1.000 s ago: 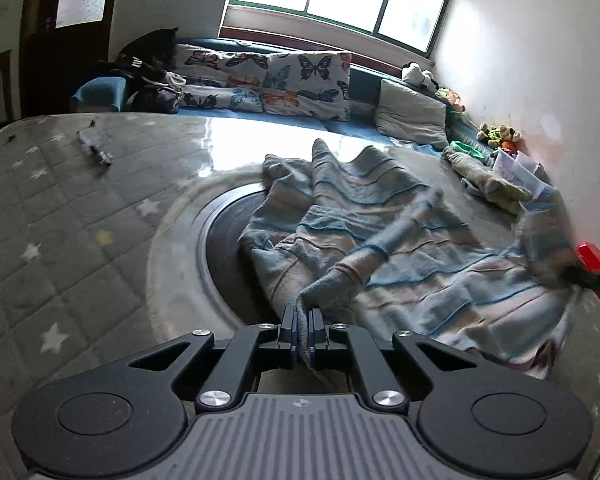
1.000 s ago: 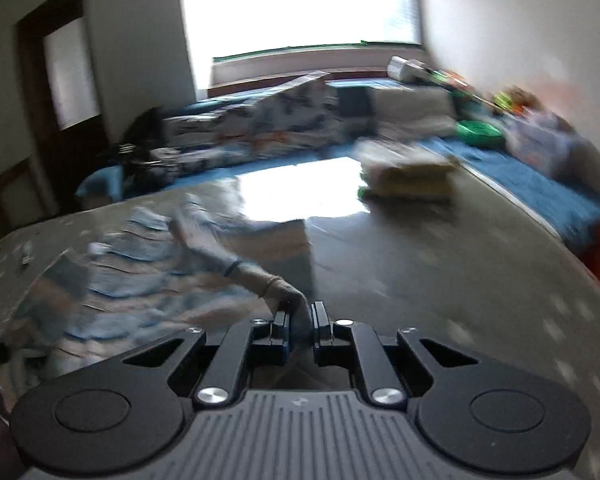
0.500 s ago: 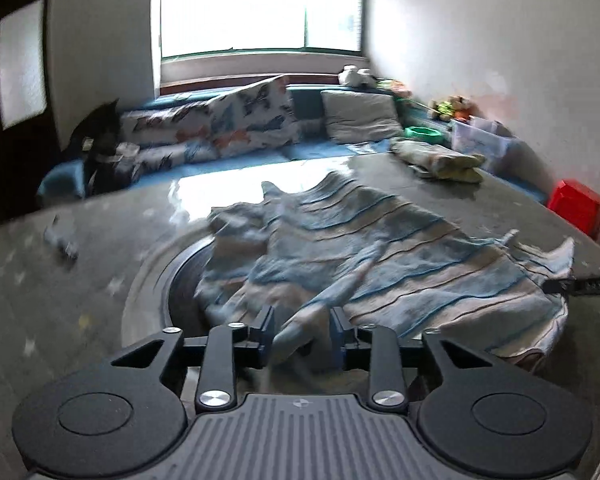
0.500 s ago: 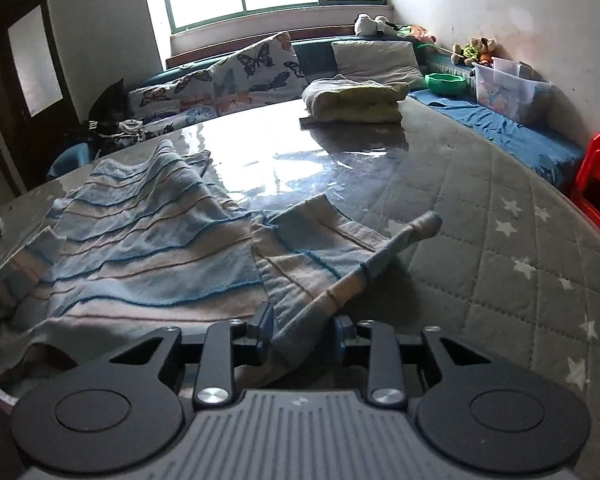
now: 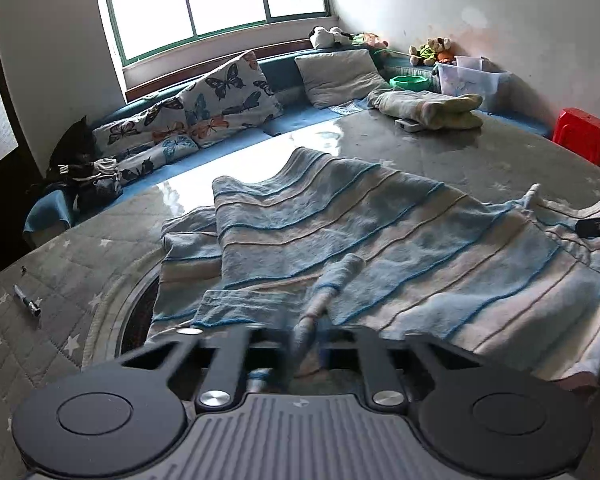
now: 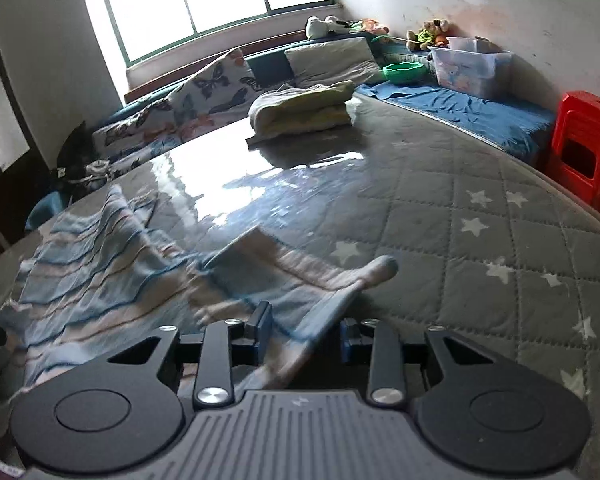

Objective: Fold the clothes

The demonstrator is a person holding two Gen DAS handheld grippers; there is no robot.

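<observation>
Both grippers' jaws, spread half a second earlier, have been closing: left gripper (image 5: 306, 340) pinches a rolled sleeve; right gripper (image 6: 305, 332) stands spread around cloth. Striped garment (image 5: 360, 240) lies mid-frame on the table (image 6: 480, 240).

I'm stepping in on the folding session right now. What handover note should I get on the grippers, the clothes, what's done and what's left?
Left gripper: jaws have just been closing around the near sleeve; blur hides whether they pinch it.
Right gripper: jaws have just been closing and are apart, with the other sleeve between them, not pinched.
Striped garment: spread out and rumpled on the quilted table.
Done: a folded bundle sits at the table's far side.
Left: secure both sleeves and fold the striped garment; no fold made yet.
</observation>
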